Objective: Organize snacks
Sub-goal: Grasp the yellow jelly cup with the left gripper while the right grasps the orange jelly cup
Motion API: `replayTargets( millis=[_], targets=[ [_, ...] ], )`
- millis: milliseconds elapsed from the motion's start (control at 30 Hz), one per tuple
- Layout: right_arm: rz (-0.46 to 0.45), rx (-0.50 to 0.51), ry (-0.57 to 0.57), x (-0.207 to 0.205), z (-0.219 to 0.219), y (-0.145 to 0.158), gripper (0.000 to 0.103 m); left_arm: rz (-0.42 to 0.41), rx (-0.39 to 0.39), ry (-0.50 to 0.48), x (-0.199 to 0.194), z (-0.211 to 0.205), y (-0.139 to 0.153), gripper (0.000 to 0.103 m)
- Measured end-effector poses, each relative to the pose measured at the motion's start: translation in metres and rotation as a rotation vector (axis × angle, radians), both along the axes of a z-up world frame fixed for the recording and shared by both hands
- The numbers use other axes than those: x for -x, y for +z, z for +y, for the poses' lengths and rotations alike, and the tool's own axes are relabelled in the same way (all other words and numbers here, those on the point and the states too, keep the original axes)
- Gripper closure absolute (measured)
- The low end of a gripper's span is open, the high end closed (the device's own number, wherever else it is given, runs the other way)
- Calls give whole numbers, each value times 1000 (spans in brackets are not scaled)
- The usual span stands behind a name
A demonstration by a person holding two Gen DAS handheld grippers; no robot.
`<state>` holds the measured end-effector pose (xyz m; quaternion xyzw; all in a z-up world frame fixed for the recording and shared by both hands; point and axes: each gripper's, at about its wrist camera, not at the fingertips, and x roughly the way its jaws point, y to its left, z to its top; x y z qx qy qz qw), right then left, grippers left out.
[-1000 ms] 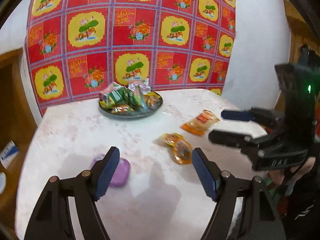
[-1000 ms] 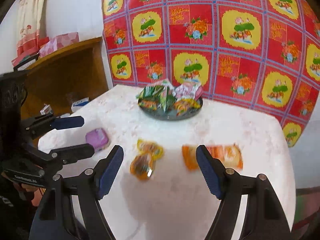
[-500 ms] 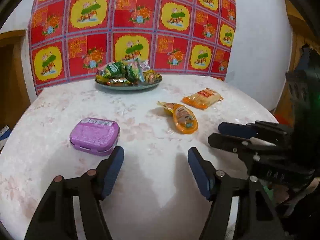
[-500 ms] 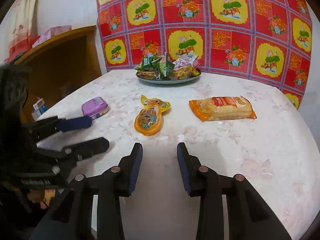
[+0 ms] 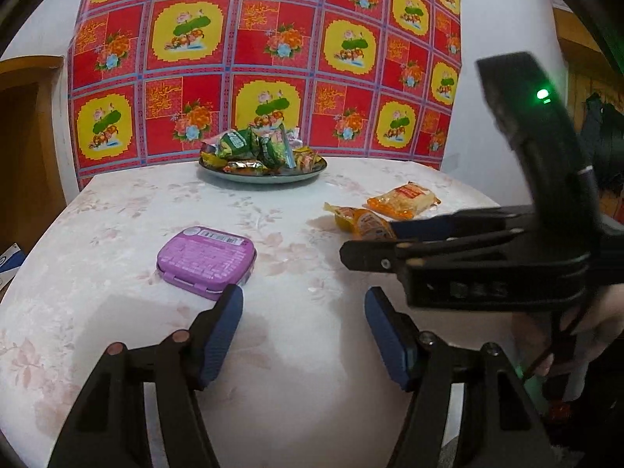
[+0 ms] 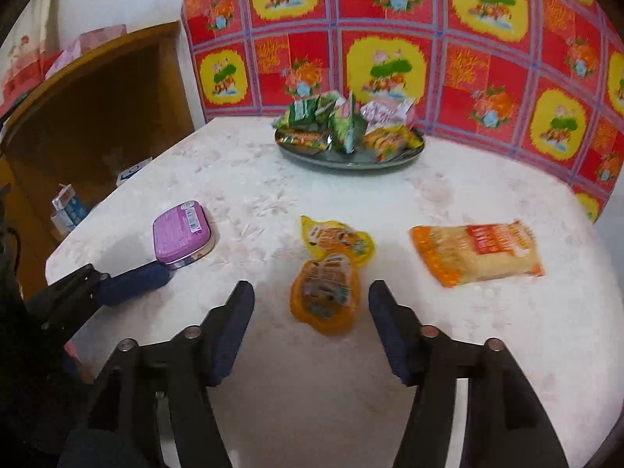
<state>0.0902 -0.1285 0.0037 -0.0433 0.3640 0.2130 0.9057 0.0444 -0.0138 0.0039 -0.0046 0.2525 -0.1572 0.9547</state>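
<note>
The round white floral-patterned counter carried a dark round plate heaped with wrapped snacks at its far side. Nearer lay an orange rectangular noodle packet, a flat purple tin and 2 yellow-orange jelly pouches. The left gripper stood released just beside the tin, while the right gripper, its jaws just reopening slightly, was released around the nearer pouch without pressing it.

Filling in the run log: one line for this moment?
left claw: open, by purple tin | right claw: open, jaws just reopening, before orange pouch | nothing held

White wall, wooden cabinet
</note>
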Motion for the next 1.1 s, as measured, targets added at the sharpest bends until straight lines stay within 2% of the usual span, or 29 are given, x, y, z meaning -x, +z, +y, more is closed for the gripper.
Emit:
replayTargets(
  millis=[33,133,267,333,433,500,600,700,867,933,1033,1067,1100],
  targets=[
    [0,4,-3,-2,1,-2,77,1,0,0,0,0,0,34],
    [-14,0,-22,-2,-7,-3,79,27,8,13,-2,0,3,34],
    [-32,-38,-57,4,-34,1,79,98,156,-37,-5,4,17,34],
    [-37,-54,-82,5,-47,2,79,87,173,-60,-4,-5,29,34],
    [-39,-57,-118,5,-63,2,79,34,92,-108,-1,-29,46,34],
    [-33,-74,-126,4,-71,0,79,40,31,-150,-9,-49,55,34],
    [-14,-97,-145,1,-82,-5,79,51,-15,-185,-28,-67,62,34],
    [-6,-142,-140,1,-92,-8,79,125,-47,-149,-66,-70,57,34],
    [-3,-169,-132,0,-101,-8,79,302,38,-96,-118,-59,37,34],
    [-6,-170,-132,-1,-101,-9,79,321,32,-102,-126,-62,32,34],
    [-10,-171,-130,-2,-101,-9,79,327,-62,-105,-130,-75,27,35],
    [-10,-169,-129,-2,-101,-10,79,318,-76,-106,-129,-77,27,38],
    [-12,-167,-128,-2,-101,-10,79,314,-81,-127,-127,-80,27,49]
  ],
)
